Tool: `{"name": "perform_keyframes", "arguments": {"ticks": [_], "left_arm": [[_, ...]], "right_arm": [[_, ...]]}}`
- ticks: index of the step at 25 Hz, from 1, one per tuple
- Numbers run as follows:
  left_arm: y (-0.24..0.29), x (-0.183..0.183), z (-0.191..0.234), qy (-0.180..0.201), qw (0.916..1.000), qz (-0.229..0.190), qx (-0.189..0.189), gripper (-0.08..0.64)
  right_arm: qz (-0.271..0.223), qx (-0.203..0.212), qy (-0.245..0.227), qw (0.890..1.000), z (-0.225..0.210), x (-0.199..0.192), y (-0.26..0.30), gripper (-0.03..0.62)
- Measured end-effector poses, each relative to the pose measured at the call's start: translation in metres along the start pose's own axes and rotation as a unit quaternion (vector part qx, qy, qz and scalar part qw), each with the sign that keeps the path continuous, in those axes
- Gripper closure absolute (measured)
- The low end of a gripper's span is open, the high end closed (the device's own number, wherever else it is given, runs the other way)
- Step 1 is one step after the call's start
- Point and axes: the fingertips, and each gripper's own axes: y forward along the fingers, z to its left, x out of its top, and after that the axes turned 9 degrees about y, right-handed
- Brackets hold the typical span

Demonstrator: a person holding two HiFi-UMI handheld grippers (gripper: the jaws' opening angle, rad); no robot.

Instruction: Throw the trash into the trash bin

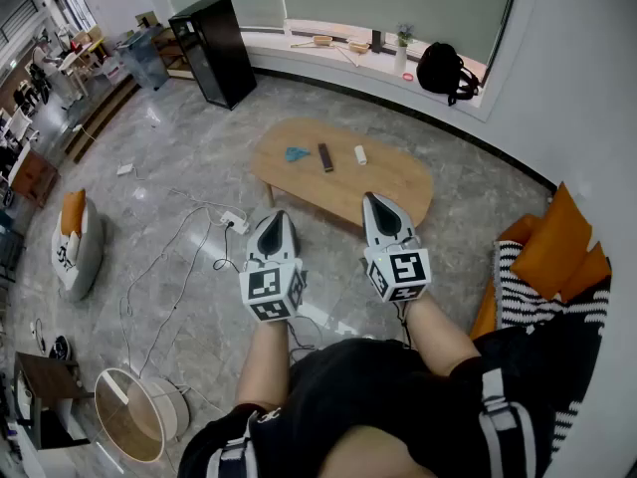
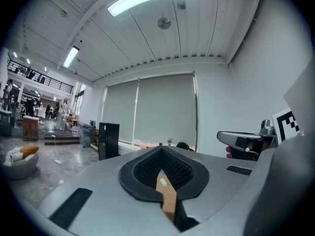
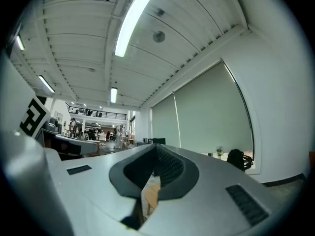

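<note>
Appears unstarted: left gripper and right gripper level, fingers together and empty; blue scrap, white roll lying on worktop; round white bin well apart.

Head view, clock bearings taken from frame centre. 12 o'clock: oval wooden coffee table on grey marble floor. 11 o'clock: tall black cabinet, upright by the curved window sill. 1 o'clock: black backpack on that sill; small potted plant just at its 9 o'clock. 3 o'clock: orange cushions; black-and-white striped fabric below them, at 4 o'clock. 9 o'clock, near: white power strip with trailing cables. 9 o'clock, far edge: pale beanbag seat.
</note>
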Motion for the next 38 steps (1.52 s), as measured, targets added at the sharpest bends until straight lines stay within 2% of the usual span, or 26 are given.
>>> {"name": "perform_keyframes", "arguments": {"ticks": [9,18,23,28,33,38], "left_arm": [[-0.004,-0.004,0.010,-0.002,1.0000,-0.005,-0.002,0.548],[-0.021,-0.011,0.035,-0.007,0.9999,-0.011,-0.011,0.548],[-0.034,-0.025,0.055,-0.026,0.9993,-0.013,-0.022,0.548],[-0.049,-0.031,0.072,-0.020,0.9989,-0.024,-0.035,0.548],[-0.046,-0.042,0.083,-0.040,0.9983,-0.021,-0.037,0.548],[-0.039,-0.046,0.105,-0.040,0.9986,-0.018,-0.031,0.548]], "right_arm": [[-0.002,-0.006,0.018,1.000,0.008,-0.004,0.004,0.584],[-0.002,-0.021,0.000,1.000,0.035,-0.011,0.005,0.584],[0.006,-0.036,-0.009,0.999,0.056,-0.022,0.005,0.584],[0.019,-0.042,-0.020,0.999,0.082,-0.029,0.008,0.584],[0.014,-0.044,-0.013,0.999,0.086,-0.026,0.009,0.584],[0.007,-0.058,-0.018,0.998,0.085,-0.027,0.021,0.584]]}}
